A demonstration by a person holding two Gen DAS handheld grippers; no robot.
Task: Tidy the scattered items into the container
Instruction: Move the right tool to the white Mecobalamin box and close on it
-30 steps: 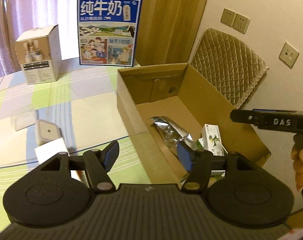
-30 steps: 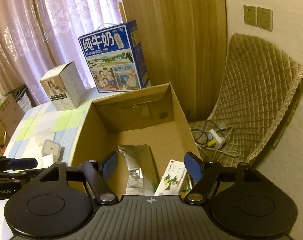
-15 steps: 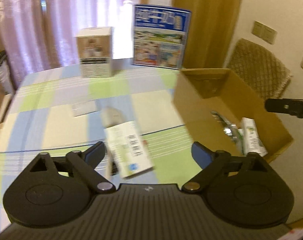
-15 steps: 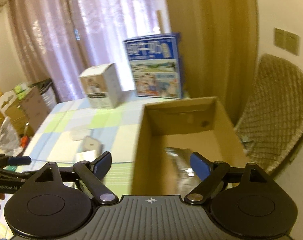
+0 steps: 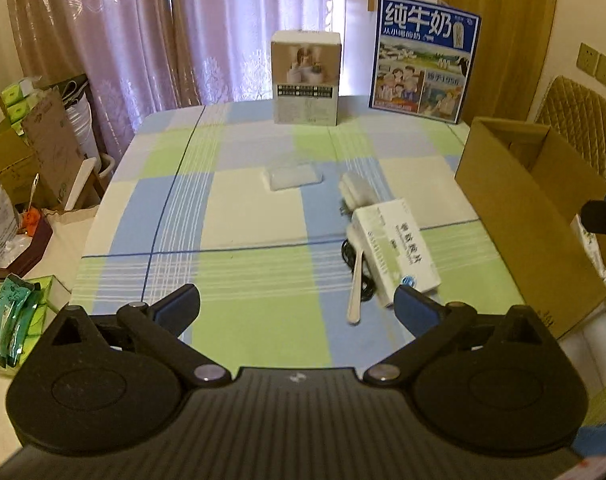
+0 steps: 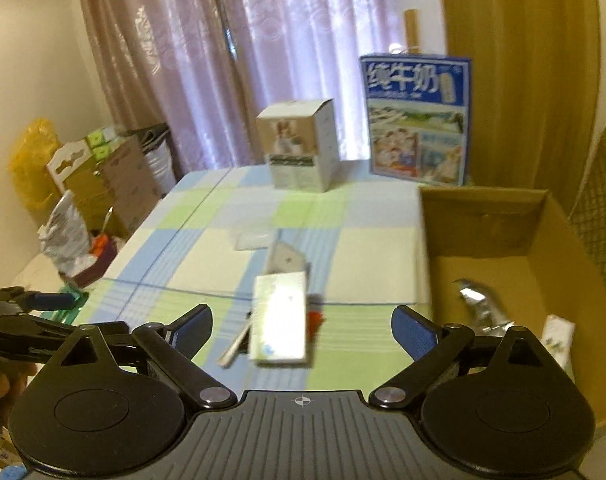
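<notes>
Black cable (image 5: 349,258) half-hidden under medicine box (image 5: 395,250)

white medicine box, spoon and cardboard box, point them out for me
white medicine box (image 5: 397,250), left wrist view, on its printed top face
spoon (image 5: 355,284), left wrist view, midway along its white handle
cardboard box (image 5: 519,216), left wrist view, on its near outer wall

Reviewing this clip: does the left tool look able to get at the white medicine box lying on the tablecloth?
Probably yes. The left tool is opening with nothing between its jaws, and the white medicine box lies flat just ahead and right of it, top uncovered. Only a white spoon and a black cable beside it could snag.
</notes>
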